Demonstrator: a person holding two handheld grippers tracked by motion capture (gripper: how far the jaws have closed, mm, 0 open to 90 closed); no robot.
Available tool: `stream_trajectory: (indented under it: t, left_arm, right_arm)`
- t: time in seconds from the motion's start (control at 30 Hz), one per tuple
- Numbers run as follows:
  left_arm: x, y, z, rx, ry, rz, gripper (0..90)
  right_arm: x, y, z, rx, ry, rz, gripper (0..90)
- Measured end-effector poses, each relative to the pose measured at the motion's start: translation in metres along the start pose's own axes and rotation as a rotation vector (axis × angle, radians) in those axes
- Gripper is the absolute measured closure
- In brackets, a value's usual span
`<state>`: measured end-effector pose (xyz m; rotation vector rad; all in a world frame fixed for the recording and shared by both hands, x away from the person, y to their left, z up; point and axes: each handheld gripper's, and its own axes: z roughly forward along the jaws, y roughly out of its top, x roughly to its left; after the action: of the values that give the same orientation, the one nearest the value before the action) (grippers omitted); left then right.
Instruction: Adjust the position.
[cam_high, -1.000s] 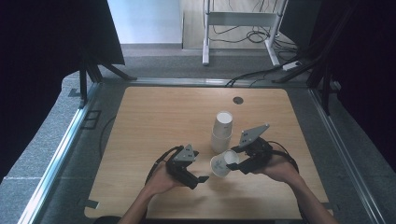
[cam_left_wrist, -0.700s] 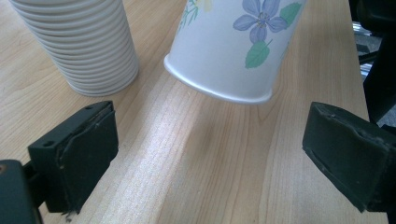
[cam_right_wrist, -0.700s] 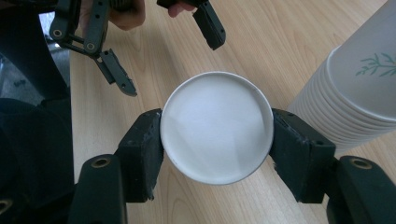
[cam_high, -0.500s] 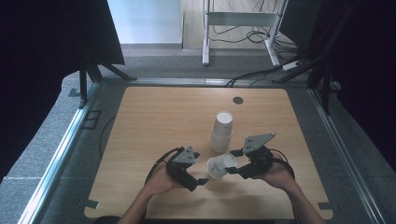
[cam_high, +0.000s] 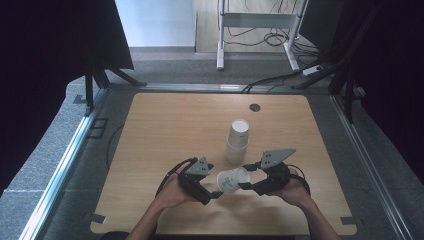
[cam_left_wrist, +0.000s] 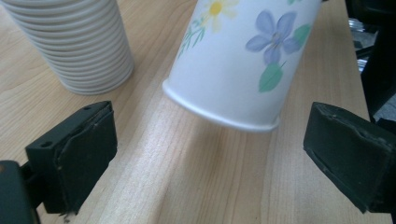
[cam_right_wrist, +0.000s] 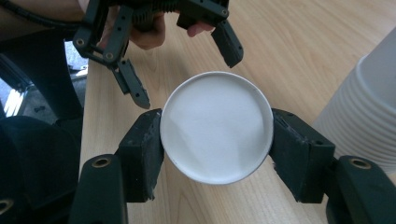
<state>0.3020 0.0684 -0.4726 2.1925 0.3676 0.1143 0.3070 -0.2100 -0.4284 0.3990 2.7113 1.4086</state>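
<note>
Jaws of the right gripper (cam_right_wrist: 216, 140) press on opposite sides of a flowered paper cup (cam_high: 232, 179), holding it on its side off the wooden table (cam_high: 165, 130), while the jaws of the left gripper (cam_left_wrist: 205, 163) stand wide apart, empty, with the cup's rim hanging just ahead of the gap between them. Beyond the left gripper's left jaw stands the stack of ribbed cups (cam_high: 237, 141), upright, close to the held cup but apart from it.

Thin paper held across its round wall could buckle if the right jaws squeeze harder. Should the left jaws close on the rim while the right ones keep clamping, the cup could crumple or twist loose, and a sideways swing could knock the stack over.

From the right gripper view the cup's flat white base faces the camera, squarely between the pads. From the left gripper view the printed flowers and rolled rim show instead. From the high view both hands show, with the cup bridging the two grippers.
</note>
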Motion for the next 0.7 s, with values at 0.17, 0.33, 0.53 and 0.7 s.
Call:
stream_trajectory:
  t: [0.17, 0.33, 0.53, 0.7]
  left_arm:
    - [0.0, -0.001, 0.001, -0.01, -0.023, 0.008, 2.7]
    - [0.001, -0.003, 0.004, -0.027, -0.056, 0.011, 4.4]
    - [-0.001, -0.003, 0.009, -0.03, -0.079, 0.029, 5.5]
    - [-0.003, -0.004, 0.014, -0.018, -0.085, 0.053, 6.9]
  right_arm:
    - [-0.002, -0.004, 0.0, -0.039, 0.022, 0.016, 37.7]
    - [-0.003, -0.008, 0.001, -0.063, 0.043, 0.027, 37.7]
    - [-0.003, -0.01, 0.003, -0.084, 0.06, 0.035, 37.7]
    - [-0.003, -0.011, 0.003, -0.098, 0.075, 0.036, 37.7]
